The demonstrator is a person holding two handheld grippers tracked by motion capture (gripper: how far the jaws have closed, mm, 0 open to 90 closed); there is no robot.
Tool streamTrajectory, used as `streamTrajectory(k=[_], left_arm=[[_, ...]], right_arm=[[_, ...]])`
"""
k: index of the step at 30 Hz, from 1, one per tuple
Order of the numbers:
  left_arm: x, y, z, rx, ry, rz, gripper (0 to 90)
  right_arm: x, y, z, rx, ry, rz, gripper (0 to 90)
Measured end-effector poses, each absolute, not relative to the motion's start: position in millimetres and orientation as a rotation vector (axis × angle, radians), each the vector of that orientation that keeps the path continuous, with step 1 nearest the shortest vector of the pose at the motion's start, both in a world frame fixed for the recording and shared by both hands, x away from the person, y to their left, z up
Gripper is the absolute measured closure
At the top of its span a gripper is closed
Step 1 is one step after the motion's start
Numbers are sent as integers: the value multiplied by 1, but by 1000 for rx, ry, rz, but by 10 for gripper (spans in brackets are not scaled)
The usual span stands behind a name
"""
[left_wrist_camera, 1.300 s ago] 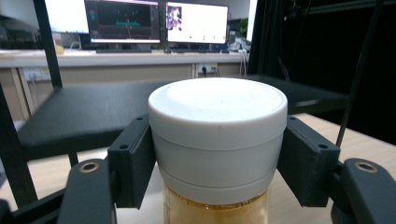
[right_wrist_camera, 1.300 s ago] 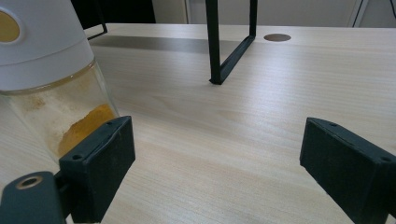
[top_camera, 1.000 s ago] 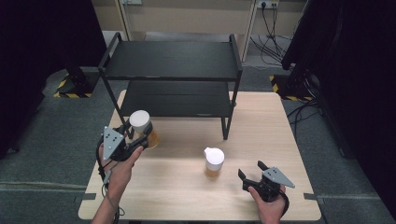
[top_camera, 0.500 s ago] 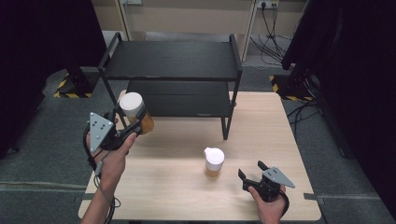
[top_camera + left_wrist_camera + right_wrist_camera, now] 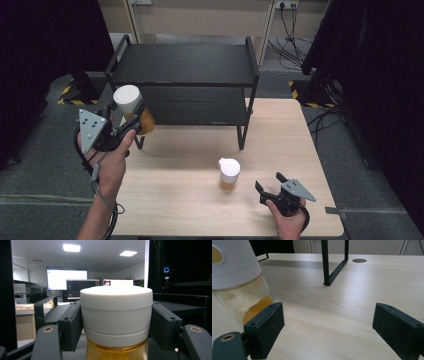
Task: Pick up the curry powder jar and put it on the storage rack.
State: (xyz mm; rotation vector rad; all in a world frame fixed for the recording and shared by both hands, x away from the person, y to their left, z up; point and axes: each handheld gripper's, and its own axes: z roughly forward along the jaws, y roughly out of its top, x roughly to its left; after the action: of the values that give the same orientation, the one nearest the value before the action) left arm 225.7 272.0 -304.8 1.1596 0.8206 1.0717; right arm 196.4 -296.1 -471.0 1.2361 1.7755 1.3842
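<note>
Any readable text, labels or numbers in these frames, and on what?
None can be read.
Held jar: white cap blank, no label.
Jar on table: no print seen.
Background screens: lit, content too blurred to read.
Black shelf rack: no markings.

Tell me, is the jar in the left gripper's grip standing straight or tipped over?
Upright. In the left gripper view the jar sits level between the jaws, white cap up, amber contents below; the left gripper holds it clear of the table.
</note>
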Motion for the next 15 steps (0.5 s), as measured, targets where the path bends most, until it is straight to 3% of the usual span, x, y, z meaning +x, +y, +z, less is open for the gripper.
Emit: streamTrajectory(k=[15], left_arm=[[233,276,-279,1123,834,1091,335]], right_arm=[[197,-296,-471,1244,1774,1383,105]])
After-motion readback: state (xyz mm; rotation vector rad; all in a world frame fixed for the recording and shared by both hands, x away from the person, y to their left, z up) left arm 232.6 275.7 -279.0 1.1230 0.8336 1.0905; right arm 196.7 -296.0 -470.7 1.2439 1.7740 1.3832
